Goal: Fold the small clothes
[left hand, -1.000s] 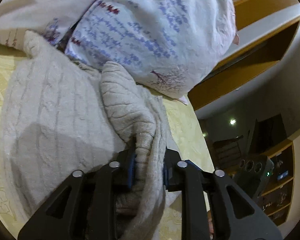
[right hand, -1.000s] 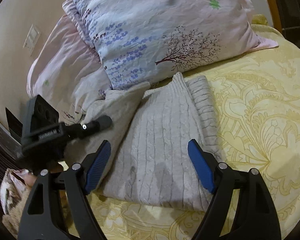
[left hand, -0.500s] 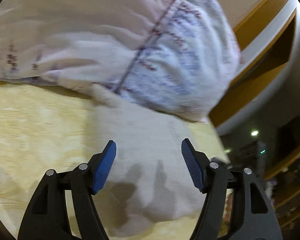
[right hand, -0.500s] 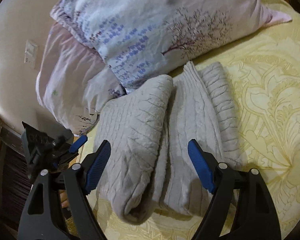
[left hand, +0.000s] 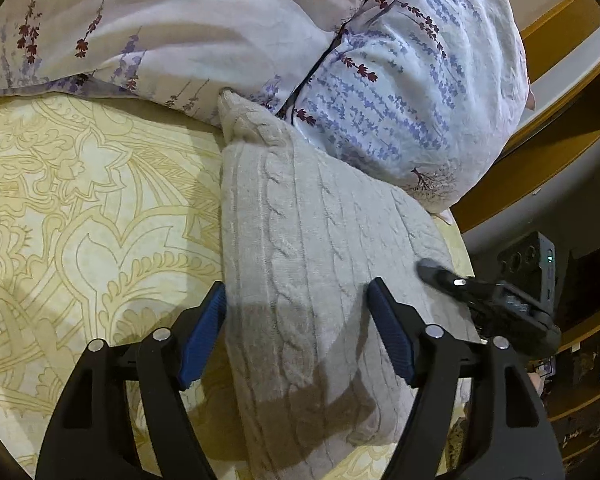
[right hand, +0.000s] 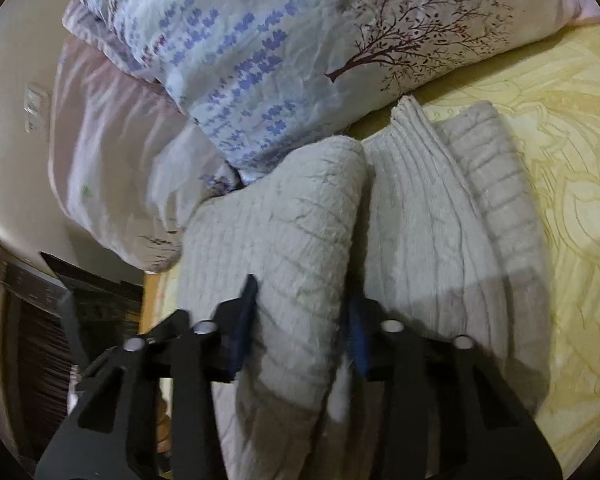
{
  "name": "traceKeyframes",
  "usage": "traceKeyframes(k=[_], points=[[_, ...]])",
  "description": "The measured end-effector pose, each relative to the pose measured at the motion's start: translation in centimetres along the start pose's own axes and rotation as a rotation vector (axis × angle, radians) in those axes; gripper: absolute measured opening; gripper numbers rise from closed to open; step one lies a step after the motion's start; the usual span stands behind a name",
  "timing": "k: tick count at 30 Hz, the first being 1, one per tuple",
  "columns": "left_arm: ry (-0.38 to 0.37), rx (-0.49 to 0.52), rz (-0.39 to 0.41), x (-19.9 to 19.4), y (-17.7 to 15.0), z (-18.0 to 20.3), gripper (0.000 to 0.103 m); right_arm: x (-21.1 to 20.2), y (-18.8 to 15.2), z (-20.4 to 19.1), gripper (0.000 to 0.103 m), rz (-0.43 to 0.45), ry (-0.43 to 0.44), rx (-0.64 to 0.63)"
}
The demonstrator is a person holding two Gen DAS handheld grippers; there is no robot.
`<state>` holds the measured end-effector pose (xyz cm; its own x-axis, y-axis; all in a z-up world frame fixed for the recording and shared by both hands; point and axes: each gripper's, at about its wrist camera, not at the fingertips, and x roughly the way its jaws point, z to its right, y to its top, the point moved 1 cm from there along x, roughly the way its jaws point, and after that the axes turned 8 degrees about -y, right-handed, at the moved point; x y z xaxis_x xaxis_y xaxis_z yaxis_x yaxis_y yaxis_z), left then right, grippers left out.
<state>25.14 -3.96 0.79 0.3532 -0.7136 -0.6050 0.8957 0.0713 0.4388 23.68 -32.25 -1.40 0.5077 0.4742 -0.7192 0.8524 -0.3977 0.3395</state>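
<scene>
A beige cable-knit sweater lies folded on the yellow patterned bedspread, its top end against the pillows. My left gripper hovers over its near end. The jaws are opening, the blue pads stand wide on either side of the knit, and neither presses on it. In the right wrist view the sweater has a raised, rolled fold on its left side. My right gripper is closing on that fold, with both pads against the fabric. The right gripper also shows black at the sweater's right edge.
Two floral pillows lean at the head of the bed, touching the sweater's far end. The bed's edge runs close along the sweater's side, with dark furniture beyond. Open bedspread lies on the other side.
My left gripper let go of the sweater fold, opened wide and swung over the flat folded body. My right gripper moved in and closed its open jaws onto the raised fold.
</scene>
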Motion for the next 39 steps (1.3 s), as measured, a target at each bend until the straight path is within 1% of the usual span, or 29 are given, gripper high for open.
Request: traceKeyframes(k=[2, 5, 8, 13, 18, 21, 23, 26, 30, 33, 34, 36, 38, 39], points=[[0.001, -0.003, 0.002, 0.1, 0.1, 0.0, 0.078, -0.2, 0.0, -0.3, 0.020, 0.019, -0.001, -0.017], [-0.005, -0.009, 0.010, -0.4, 0.1, 0.0, 0.078, -1.1, 0.0, -0.8, 0.018, 0.059, -0.023, -0.052], [-0.014, -0.022, 0.013, -0.7, 0.1, -0.1, 0.078, -1.9, -0.1, -1.0, 0.017, 0.078, -0.049, -0.085], [-0.019, -0.015, 0.007, -0.6, -0.2, 0.4, 0.078, -3.8, -0.1, -1.1, 0.017, 0.120, -0.142, -0.162], [-0.033, 0.011, -0.012, 0.2, -0.6, 1.3, 0.078, -5.9, 0.2, -0.1, 0.016, 0.180, -0.249, -0.200], [-0.042, 0.029, -0.027, 0.9, -0.9, 2.1, 0.078, -6.8, 0.5, 0.8, 0.015, 0.203, -0.296, -0.208], [-0.045, 0.037, -0.034, 1.3, -1.1, 2.4, 0.078, -6.9, 0.4, 1.2, 0.015, 0.202, -0.309, -0.210], [-0.051, 0.043, -0.048, 1.8, -1.2, 2.8, 0.078, -7.4, 0.3, 1.5, 0.015, 0.231, -0.336, -0.215], [-0.059, 0.050, -0.057, 2.1, -1.4, 3.0, 0.078, -8.6, 0.2, 2.3, 0.015, 0.270, -0.351, -0.199], [-0.061, 0.045, -0.066, 2.4, -1.6, 3.0, 0.078, -7.7, 0.2, 3.9, 0.015, 0.234, -0.371, -0.151], [-0.060, 0.042, -0.069, 2.5, -1.6, 2.9, 0.078, -7.2, 0.3, 4.7, 0.016, 0.216, -0.365, -0.122], [-0.065, 0.033, -0.075, 2.6, -1.8, 2.8, 0.078, -7.0, 0.3, 5.3, 0.020, 0.199, -0.334, -0.093], [-0.077, 0.021, -0.080, 2.7, -2.0, 2.7, 0.077, -8.2, 0.2, 5.7, 0.037, 0.209, -0.311, -0.057], [-0.084, 0.012, -0.084, 2.6, -2.1, 2.5, 0.077, -8.8, -0.1, 5.9, 0.040, 0.208, -0.290, -0.045]])
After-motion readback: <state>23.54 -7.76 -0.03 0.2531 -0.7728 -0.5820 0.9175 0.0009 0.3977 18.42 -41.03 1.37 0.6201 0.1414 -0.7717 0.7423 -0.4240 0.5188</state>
